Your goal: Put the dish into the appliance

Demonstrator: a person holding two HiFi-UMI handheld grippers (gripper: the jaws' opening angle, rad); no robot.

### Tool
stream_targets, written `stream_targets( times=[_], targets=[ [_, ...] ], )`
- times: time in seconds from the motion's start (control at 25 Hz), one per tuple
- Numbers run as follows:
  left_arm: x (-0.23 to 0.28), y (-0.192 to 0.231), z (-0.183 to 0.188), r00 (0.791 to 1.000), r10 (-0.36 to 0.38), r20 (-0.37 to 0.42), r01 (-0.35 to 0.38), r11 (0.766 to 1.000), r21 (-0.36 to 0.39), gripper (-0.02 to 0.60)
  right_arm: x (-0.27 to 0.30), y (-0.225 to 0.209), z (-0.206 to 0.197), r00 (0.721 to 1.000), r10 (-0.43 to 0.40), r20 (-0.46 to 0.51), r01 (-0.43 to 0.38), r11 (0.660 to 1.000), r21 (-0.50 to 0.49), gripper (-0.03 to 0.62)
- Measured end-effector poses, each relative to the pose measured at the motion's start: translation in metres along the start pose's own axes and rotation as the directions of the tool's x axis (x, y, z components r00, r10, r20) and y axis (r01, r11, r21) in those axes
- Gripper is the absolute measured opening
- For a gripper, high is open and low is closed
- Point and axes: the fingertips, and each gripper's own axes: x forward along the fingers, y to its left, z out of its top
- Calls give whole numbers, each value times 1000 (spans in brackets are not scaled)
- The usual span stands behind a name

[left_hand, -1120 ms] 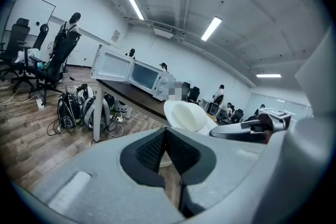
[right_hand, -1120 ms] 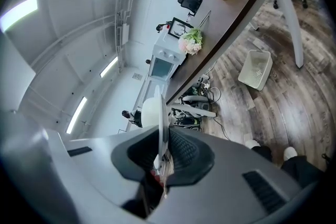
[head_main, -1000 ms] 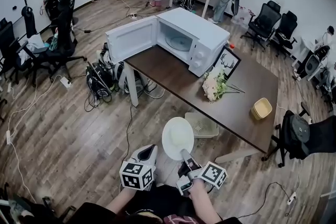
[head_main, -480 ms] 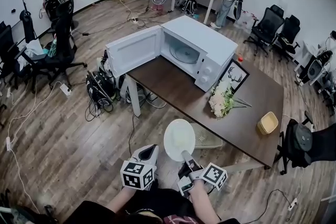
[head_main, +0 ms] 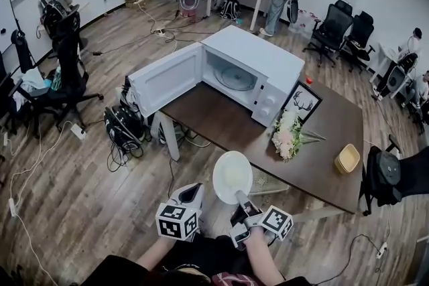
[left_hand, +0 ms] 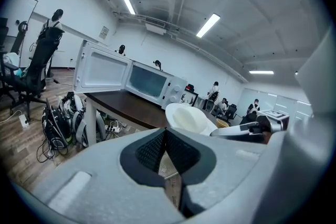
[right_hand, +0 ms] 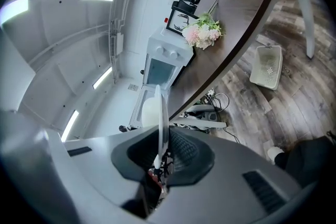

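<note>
Now | right tongs (head_main: 240, 199) pinch the white dish (head_main: 232, 177) by its rim, in the air just before the table (head_main: 221, 118) | left tongs (head_main: 190, 193) closed, nothing in them | microwave (head_main: 258, 58), door open, is nearer than before | dish can soon go in.

Microwave (head_main: 268, 57) door (head_main: 164, 80) swung L, cavity (head_main: 233, 77) open; table (head_main: 214, 116) front bare; flowers (head_main: 288, 134) crowd R.
</note>
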Motion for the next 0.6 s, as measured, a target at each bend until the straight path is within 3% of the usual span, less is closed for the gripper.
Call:
stream_targets(
  times=[0.6],
  targets=[
    [41, 45, 17, 999, -8, -33, 7, 1000, -29, 9, 52, 3, 19, 998, -36, 42, 35, 999, 27, 49]
  ],
)
